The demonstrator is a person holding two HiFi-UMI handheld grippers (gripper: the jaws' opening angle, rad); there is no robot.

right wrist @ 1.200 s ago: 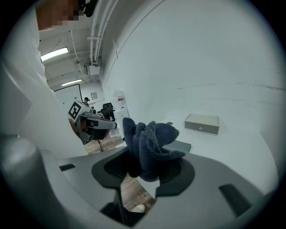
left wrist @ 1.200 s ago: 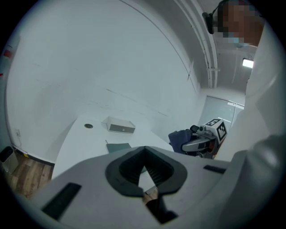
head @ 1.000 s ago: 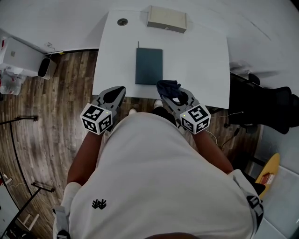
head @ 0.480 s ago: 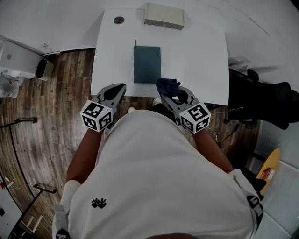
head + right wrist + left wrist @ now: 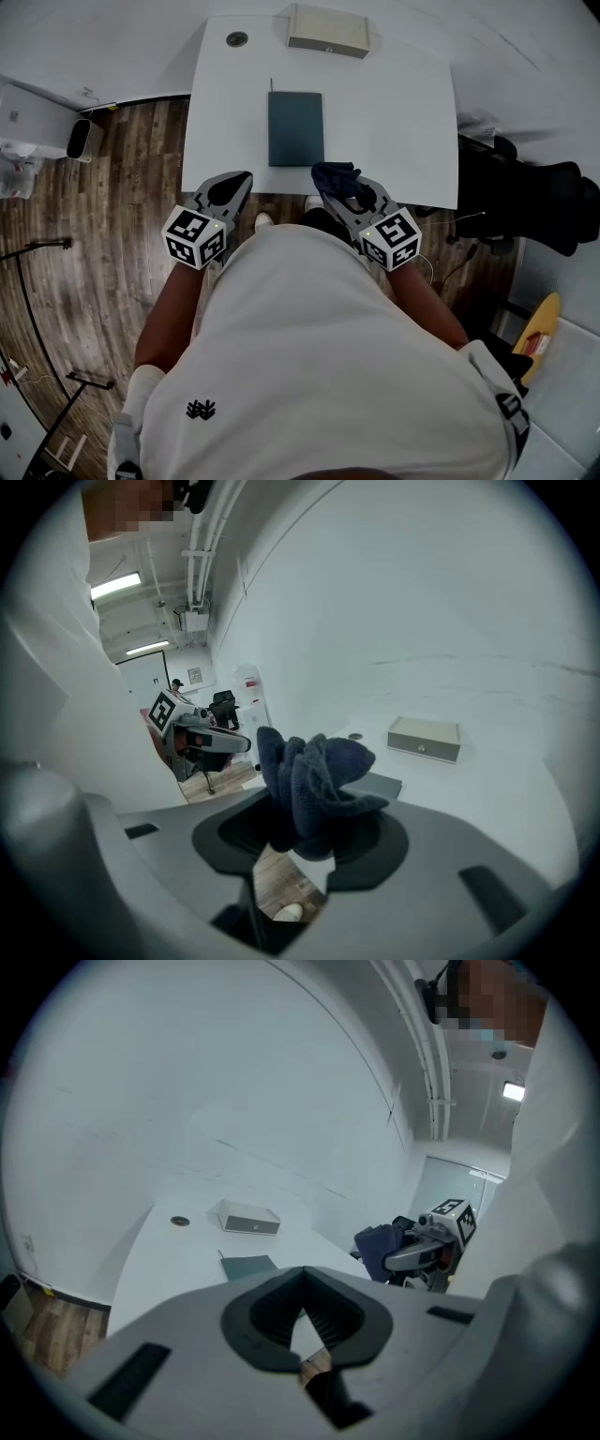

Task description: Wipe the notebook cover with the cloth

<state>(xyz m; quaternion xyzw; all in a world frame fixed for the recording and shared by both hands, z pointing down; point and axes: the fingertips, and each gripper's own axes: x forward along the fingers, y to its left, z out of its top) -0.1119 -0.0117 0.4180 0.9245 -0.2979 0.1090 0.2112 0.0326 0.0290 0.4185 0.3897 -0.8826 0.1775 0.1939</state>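
Both grippers are level at the table's near edge. Left gripper [image 5: 241,179] jaws pressed together, empty. Right gripper [image 5: 345,187] pinches bunched cloth [image 5: 319,771]. Notebook [image 5: 295,128] lies flat ahead of the jaws on white table [image 5: 394,122], wood floor [image 5: 103,234] alongside.

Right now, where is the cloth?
In the head view the cloth is bunched in the right gripper, over the near edge of the table, just right of the notebook.
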